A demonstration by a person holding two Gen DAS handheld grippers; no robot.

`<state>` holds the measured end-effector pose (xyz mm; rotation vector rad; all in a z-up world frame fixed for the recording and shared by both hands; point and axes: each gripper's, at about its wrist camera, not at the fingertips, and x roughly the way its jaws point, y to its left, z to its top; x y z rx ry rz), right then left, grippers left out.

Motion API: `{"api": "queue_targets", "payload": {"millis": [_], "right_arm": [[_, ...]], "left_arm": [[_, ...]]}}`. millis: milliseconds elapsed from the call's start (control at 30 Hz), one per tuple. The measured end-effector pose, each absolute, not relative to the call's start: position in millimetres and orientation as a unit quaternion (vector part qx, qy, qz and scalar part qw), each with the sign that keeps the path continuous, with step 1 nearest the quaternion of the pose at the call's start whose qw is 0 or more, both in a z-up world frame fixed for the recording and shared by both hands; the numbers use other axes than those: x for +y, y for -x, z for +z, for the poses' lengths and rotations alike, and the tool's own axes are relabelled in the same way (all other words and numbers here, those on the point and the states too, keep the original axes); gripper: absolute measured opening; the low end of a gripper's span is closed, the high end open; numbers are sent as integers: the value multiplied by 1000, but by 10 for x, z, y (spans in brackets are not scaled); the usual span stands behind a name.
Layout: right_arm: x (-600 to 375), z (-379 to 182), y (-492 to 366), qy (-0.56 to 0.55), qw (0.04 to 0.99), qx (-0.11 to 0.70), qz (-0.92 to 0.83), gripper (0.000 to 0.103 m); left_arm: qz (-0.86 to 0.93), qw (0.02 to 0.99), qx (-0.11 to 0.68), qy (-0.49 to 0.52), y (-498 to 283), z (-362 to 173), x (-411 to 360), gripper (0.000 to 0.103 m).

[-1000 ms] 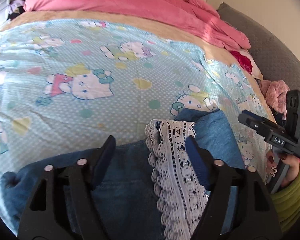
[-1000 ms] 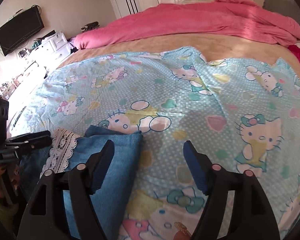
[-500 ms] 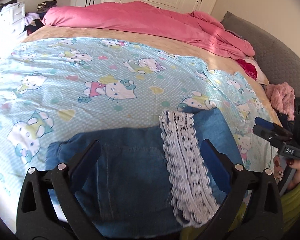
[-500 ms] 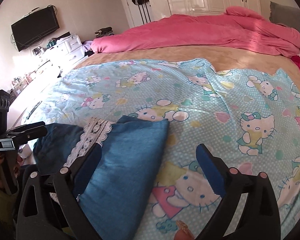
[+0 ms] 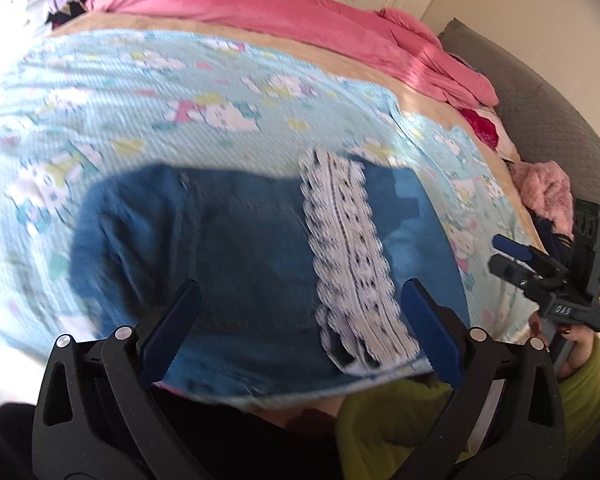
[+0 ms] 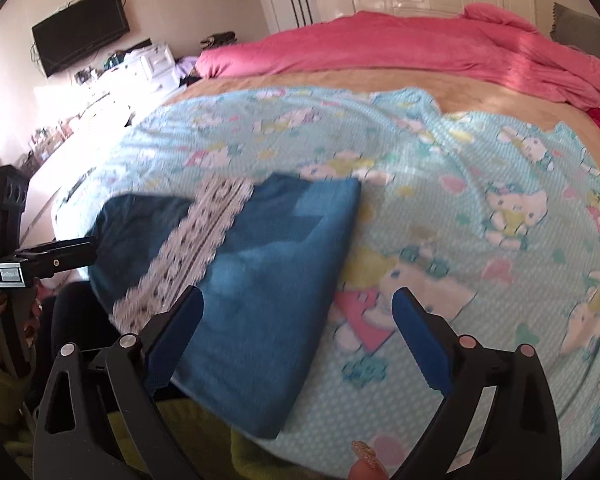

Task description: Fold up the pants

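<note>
Left wrist view: your left gripper [image 5: 298,322] stands wide open, empty, above the folded denim pants [image 5: 240,264] near the bed's front edge on the cartoon-print sheet [image 5: 100,92]. A lace trim [image 5: 348,256] runs across the fold.

Right wrist view: your right gripper [image 6: 298,328] is also spread wide, holding nothing. Denim looks soft, moderately heavy, unlikely to slip. Pinch through all layers at a folded corner, not the delicate lace.
</note>
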<state>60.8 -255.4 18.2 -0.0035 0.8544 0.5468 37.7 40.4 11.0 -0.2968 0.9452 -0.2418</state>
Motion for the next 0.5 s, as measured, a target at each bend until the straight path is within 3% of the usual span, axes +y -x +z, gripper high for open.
{"api": "queue_targets", "payload": {"millis": [400,433,467,500], "right_arm": [[-2303,-208,-437,23,850,448,275,95],[-2291,-240,-441,28,850,450,272,95],[-2276,-292,-448,36,849,455,265,95],[-2270,-319,-450,42,849,457,262,95]], "left_arm": [[-132,852,497,93,-323,-259,-76,93],[-128,854,497,84,-320,-270,-99,84],[-123,856,497,75,-316,-283,-116,65],[-119,856,498,67,-312,-294,-128,57]]}}
